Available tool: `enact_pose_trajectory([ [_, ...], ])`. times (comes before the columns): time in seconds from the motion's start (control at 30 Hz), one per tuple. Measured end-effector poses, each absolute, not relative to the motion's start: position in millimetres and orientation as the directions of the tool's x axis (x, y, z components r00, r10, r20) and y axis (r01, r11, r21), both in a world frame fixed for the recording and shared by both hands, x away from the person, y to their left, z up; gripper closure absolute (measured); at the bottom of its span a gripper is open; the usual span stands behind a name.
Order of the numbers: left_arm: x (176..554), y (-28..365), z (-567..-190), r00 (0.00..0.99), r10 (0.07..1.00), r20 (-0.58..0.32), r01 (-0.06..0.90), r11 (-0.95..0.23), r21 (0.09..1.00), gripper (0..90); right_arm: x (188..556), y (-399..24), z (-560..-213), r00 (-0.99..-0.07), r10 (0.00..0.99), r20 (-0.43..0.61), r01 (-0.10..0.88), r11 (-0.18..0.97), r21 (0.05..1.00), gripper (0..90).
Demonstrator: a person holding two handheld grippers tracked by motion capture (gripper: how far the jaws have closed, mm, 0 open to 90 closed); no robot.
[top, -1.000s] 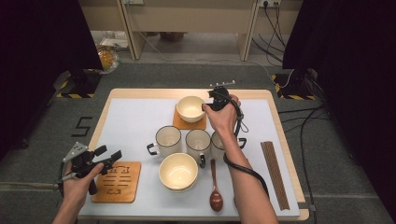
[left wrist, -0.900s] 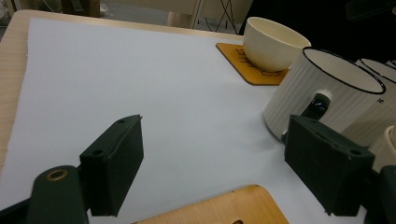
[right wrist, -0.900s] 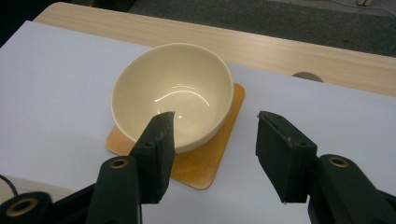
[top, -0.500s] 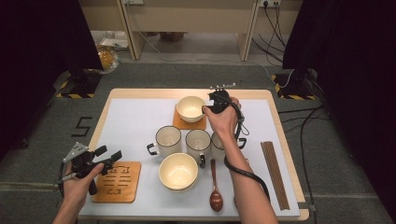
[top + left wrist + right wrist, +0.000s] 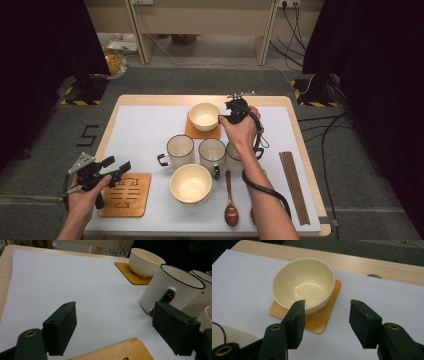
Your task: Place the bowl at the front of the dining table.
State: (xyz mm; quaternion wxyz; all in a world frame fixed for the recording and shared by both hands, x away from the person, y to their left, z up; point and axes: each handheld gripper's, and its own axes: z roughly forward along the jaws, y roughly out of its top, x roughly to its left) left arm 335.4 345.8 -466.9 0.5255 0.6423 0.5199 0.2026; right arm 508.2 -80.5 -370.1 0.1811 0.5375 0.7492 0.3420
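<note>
Right tool (image 5: pixel 325 310) open by bowl (image 5: pixel 304 282) on coaster (image 5: pixel 322 317); mugs (image 5: pixel 212 151) nr wrist.

Cream bowl (image 5: pixel 303 285) upright on wooden coaster (image 5: pixel 325 315)

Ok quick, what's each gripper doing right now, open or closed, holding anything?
Left gripper: open, holding nothing, over the near coaster.
Right gripper: open, holding nothing, beside the bowl on the far coaster.

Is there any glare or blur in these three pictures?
Right gripper view: a curved glare streak inside the bowl, sharp focus. Left gripper view: the near black pads look soft, the mug is clearer. High view: even light on the table, dark corners.
</note>
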Motion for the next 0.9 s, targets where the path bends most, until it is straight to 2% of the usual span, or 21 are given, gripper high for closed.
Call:
enact_pose_trajectory([
  [0.9,335.2,345.5,-466.9,0.378,0.882,-0.283,0.456,0.089,0.886,19.1,493.0,-86.3,-366.7,-0.357,0.928,0.103,0.675,0.180,0.716,46.5],
])
